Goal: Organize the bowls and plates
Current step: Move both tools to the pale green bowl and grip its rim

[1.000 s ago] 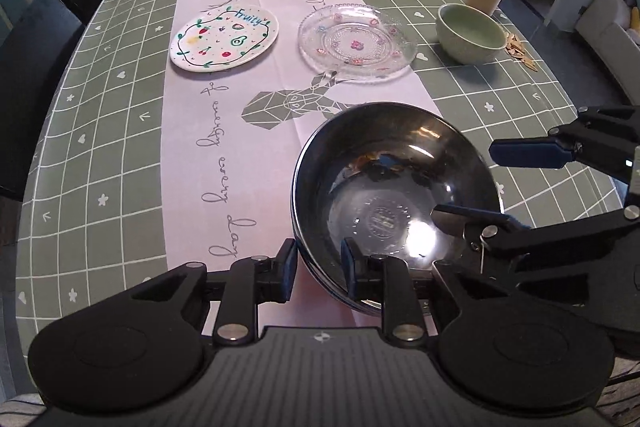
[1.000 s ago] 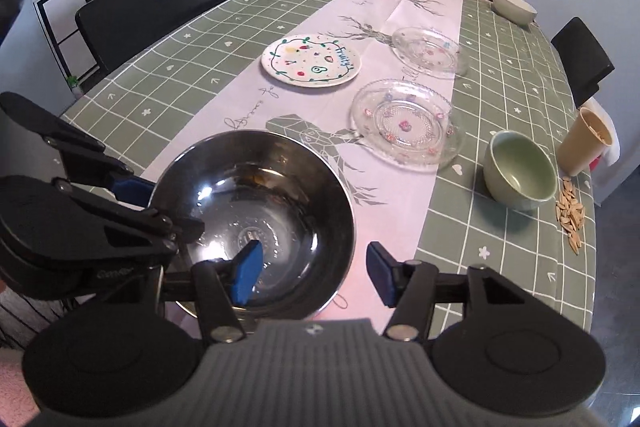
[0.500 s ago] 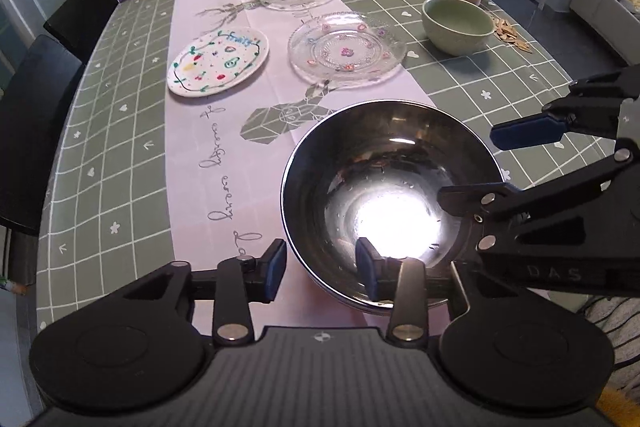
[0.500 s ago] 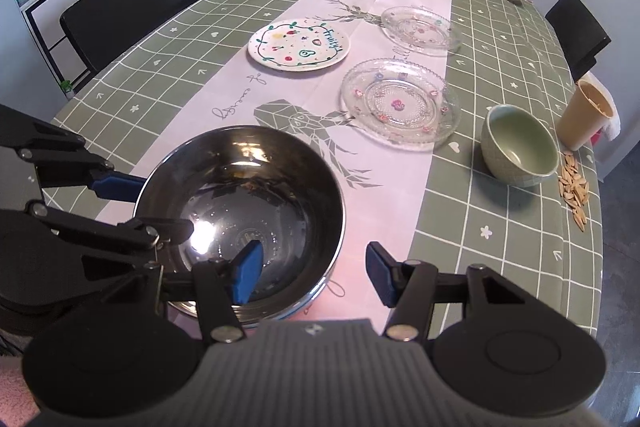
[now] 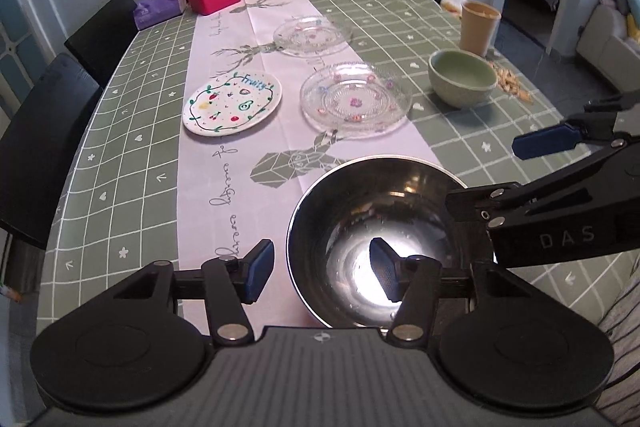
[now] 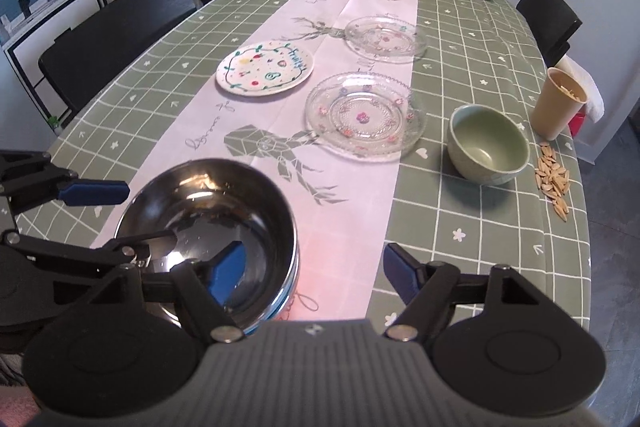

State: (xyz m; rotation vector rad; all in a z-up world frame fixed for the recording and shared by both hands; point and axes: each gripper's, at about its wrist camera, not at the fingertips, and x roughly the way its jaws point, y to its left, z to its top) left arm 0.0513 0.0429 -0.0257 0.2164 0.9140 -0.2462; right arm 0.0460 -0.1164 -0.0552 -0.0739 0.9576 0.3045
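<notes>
Resting upright, mouth up: round shiny steel bowl (image 5: 376,227) on pink runner at table's near edge | left gripper (image 5: 320,269) and right gripper (image 6: 312,269) straddle its rim, jaws just opened, released

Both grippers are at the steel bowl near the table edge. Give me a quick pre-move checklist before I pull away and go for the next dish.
1. Left gripper off the steel bowl: ok, jaws just opened, pads clear of the rim.
2. Right gripper released: ok, just opened.
3. Bowl resting on the table: ok, upright.
4. Bowl clear of the table edge: cannot tell.
5. Green bowl unobstructed: ok.
6. Near glass plate separate from it: ok.
</notes>
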